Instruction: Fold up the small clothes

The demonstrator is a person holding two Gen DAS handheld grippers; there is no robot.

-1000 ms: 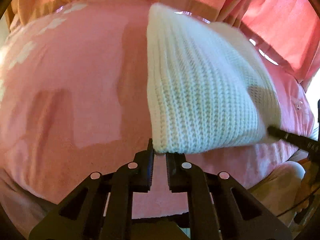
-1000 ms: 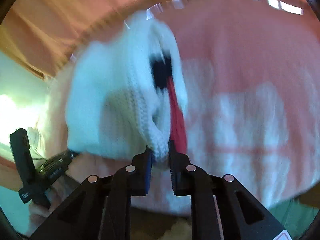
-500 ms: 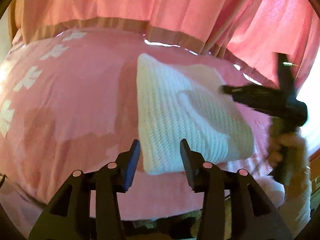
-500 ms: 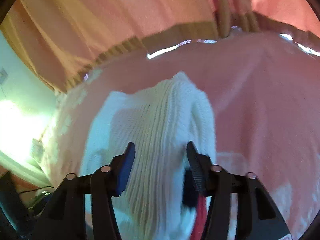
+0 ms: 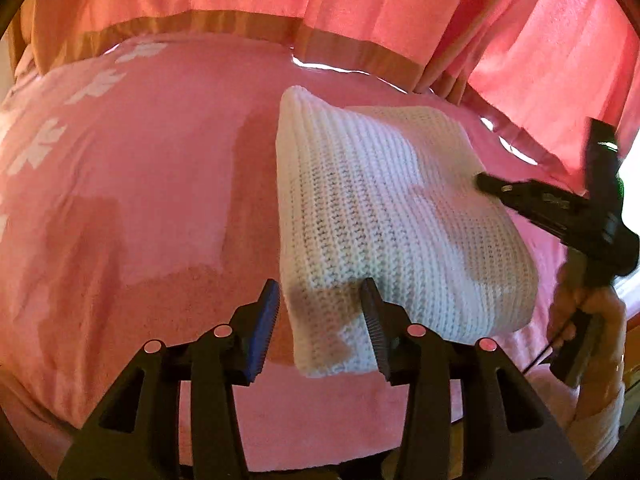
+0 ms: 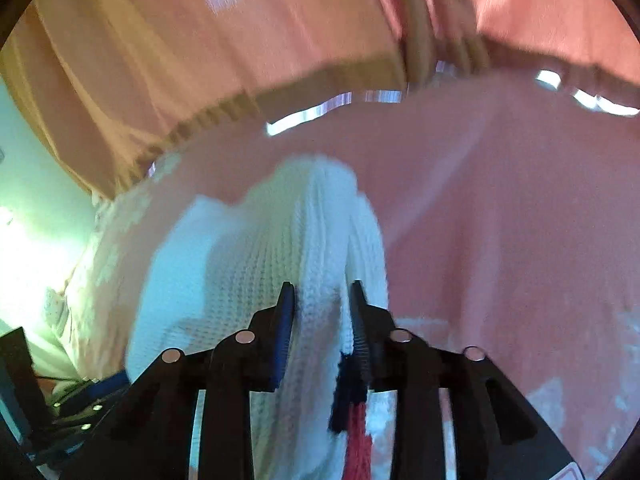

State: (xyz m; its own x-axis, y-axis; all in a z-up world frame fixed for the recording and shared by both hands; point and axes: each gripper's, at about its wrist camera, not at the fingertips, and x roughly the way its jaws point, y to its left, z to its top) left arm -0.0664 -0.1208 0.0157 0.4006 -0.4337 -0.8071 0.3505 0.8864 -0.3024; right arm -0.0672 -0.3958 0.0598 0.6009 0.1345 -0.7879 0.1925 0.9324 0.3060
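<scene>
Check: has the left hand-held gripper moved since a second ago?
Yes. The left hand-held gripper released the white knit garment, opened and backed away; the curtain hem sits lower in view.

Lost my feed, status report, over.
Left claw open, right claw open, both straddling cloth. White knit garment folded on pink blanket. Nothing in the way.

Through the right wrist camera I see my right tongs [image 6: 322,300] at lower centre, jaws parted, straddling a ridge of the folded white knit garment [image 6: 248,264]. A dark and red knitted bit [image 6: 354,412] hangs beside the right finger. The garment lies on the pink blanket [image 6: 500,220], and curtains [image 6: 240,32] fill the top. Dark gear [image 6: 24,392] sits at lower left; the picture is somewhat blurred.
</scene>
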